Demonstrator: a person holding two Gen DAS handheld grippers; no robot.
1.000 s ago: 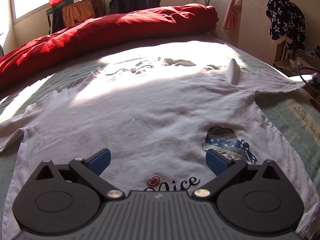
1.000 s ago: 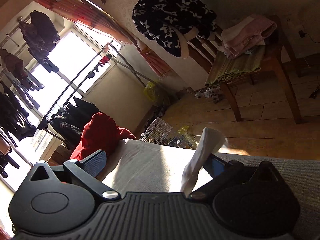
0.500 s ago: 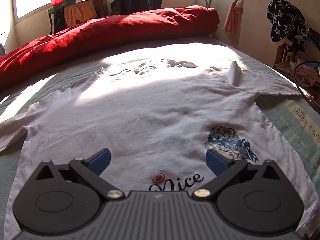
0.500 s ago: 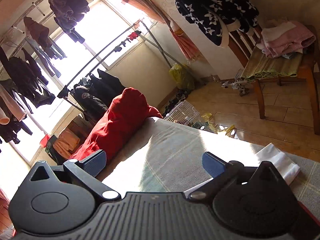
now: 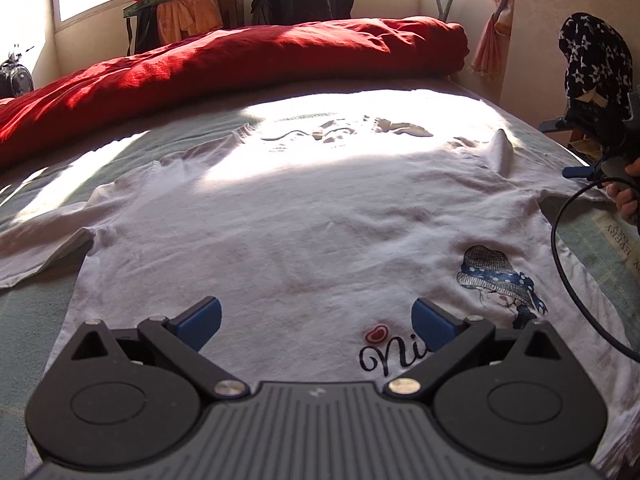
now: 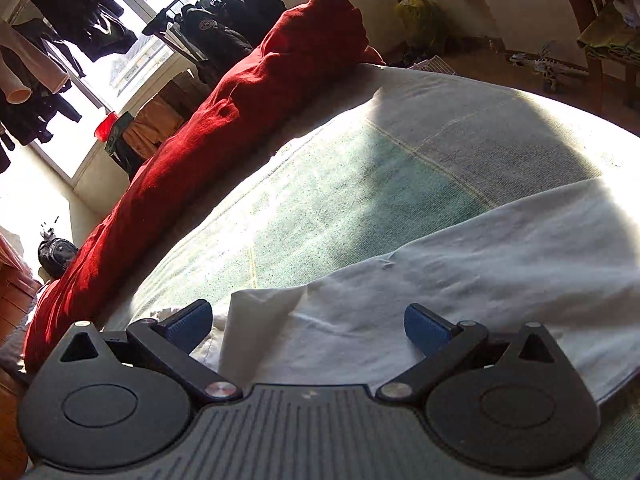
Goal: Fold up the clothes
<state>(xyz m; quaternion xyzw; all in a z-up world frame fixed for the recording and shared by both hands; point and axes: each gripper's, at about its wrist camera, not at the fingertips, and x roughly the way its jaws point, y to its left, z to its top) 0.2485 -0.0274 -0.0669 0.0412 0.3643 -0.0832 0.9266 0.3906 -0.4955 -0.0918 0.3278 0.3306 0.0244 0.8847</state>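
A white T-shirt (image 5: 304, 216) lies spread flat on the bed, with a printed girl in a hat and dark script lettering near its hem. My left gripper (image 5: 316, 320) hovers open over the lower part of the shirt, nothing between its blue pads. The right gripper (image 5: 576, 148) shows at the right edge of the left wrist view, held by a hand beside the shirt's right sleeve. In the right wrist view my right gripper (image 6: 308, 326) stands open just above the white sleeve (image 6: 460, 264), which lies loose on the green sheet.
A rolled red duvet (image 5: 224, 60) runs along the far side of the bed. The green bedsheet (image 6: 332, 204) is bare past the sleeve. A chair draped with a dark starred garment (image 5: 596, 64) stands right of the bed. Clothes hang at the windows.
The right gripper has let go of the sleeve it held up a second ago and swung down over the bed. The sleeve now lies flat. The left gripper drifted slightly left.
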